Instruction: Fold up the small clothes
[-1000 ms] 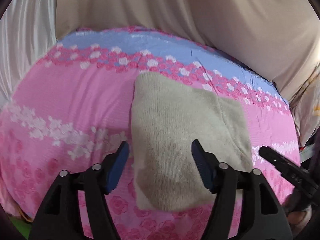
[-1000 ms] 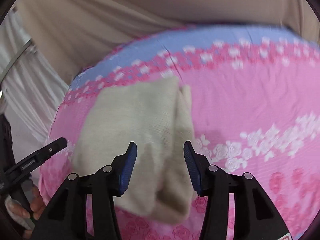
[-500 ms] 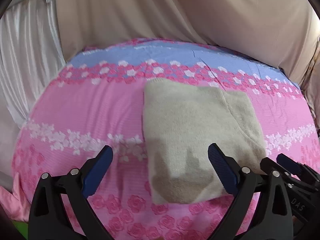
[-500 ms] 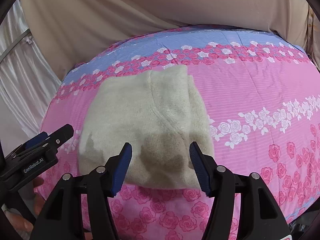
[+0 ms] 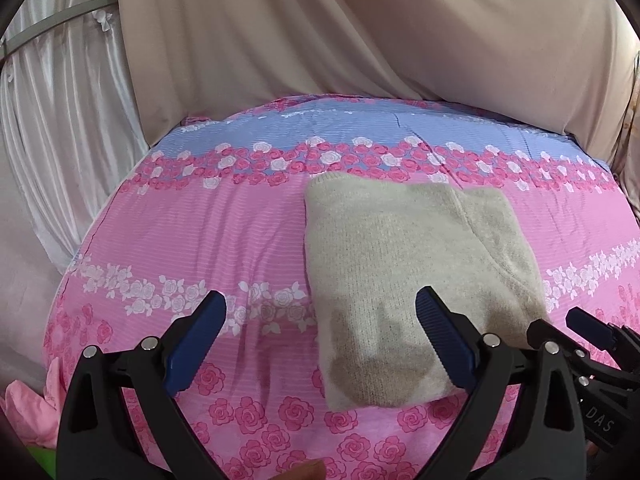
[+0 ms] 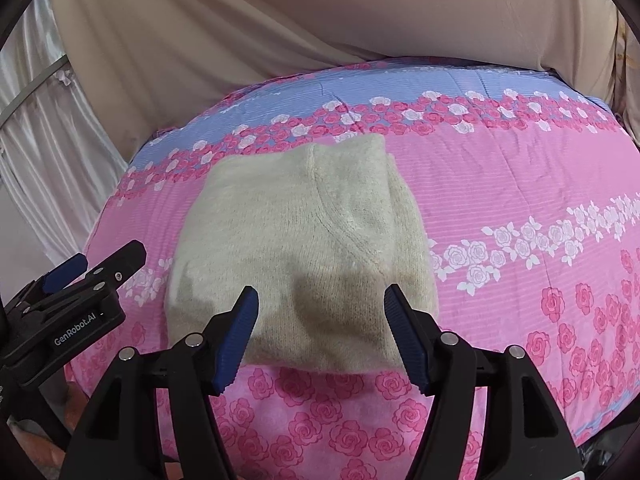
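Note:
A cream knitted sweater (image 5: pixel 400 264) lies folded into a flat rectangle on the pink flowered bedcover (image 5: pixel 200 232). My left gripper (image 5: pixel 320 296) hovers wide open over the sweater's near left edge, with nothing between its blue pads. In the right wrist view the same sweater (image 6: pixel 296 224) sits just beyond my right gripper (image 6: pixel 321 289). Its jaws are opening above the sweater's near edge, and the pads do not press on the knit. Each gripper shows at the edge of the other's view: the right gripper (image 5: pixel 592 332), the left gripper (image 6: pixel 92 268).
A beige draped cloth (image 5: pixel 360 40) hangs behind the bed, with white satin curtains (image 5: pixel 52 120) to the left. A blue band with roses (image 6: pixel 400 88) runs along the bedcover's far side. A crumpled pink cloth (image 5: pixel 24 404) lies past the near left edge.
Both grippers have spread their jaws wider and drawn back from the sweater, which now lies flat and free. The views show more of the bed than before.

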`<control>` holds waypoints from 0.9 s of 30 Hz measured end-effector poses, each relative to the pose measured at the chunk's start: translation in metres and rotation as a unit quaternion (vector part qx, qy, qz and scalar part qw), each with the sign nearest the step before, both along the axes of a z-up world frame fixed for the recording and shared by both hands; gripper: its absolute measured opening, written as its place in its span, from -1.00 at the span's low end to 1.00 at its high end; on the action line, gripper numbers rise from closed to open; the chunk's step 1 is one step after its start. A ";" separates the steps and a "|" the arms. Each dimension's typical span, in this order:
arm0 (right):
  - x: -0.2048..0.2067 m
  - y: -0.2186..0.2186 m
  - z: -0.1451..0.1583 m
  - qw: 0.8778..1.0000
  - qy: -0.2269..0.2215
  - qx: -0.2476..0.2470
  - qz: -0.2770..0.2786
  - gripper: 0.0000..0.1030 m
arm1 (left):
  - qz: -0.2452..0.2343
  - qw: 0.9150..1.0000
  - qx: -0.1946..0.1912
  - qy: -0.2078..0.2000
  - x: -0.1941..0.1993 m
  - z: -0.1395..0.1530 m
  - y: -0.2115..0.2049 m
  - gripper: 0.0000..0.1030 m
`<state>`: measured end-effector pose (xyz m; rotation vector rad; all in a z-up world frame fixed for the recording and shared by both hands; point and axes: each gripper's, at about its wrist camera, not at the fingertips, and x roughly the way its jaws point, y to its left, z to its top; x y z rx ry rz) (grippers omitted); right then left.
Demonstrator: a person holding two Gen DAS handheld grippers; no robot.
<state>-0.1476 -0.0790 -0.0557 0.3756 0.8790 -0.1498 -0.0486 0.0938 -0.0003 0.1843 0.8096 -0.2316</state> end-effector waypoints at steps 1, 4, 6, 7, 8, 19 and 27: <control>0.000 0.000 0.000 1.000 0.000 0.000 0.000 0.24 | -0.001 1.000 0.000 0.000 0.000 0.000 0.000 0.81; -0.002 0.002 0.000 1.000 -0.001 0.001 0.000 0.24 | -0.002 1.000 0.006 -0.007 -0.003 0.002 -0.001 0.81; -0.003 0.002 -0.001 1.000 -0.001 0.002 -0.001 0.24 | -0.005 1.000 0.005 -0.008 -0.004 0.003 -0.002 0.81; -0.003 0.002 -0.001 1.000 -0.001 0.002 -0.002 0.24 | -0.007 1.000 0.006 -0.007 -0.004 0.003 -0.003 0.81; -0.003 0.002 -0.001 1.000 -0.001 0.002 -0.002 0.24 | -0.008 1.000 0.006 -0.006 -0.004 0.002 -0.003 0.81; -0.005 0.000 0.000 1.000 -0.001 0.002 -0.004 0.24 | -0.004 1.000 0.008 -0.007 -0.006 0.000 -0.002 0.81; -0.008 0.002 0.001 1.000 0.000 0.002 -0.011 0.25 | -0.003 1.000 0.012 0.001 -0.004 -0.003 -0.003 0.81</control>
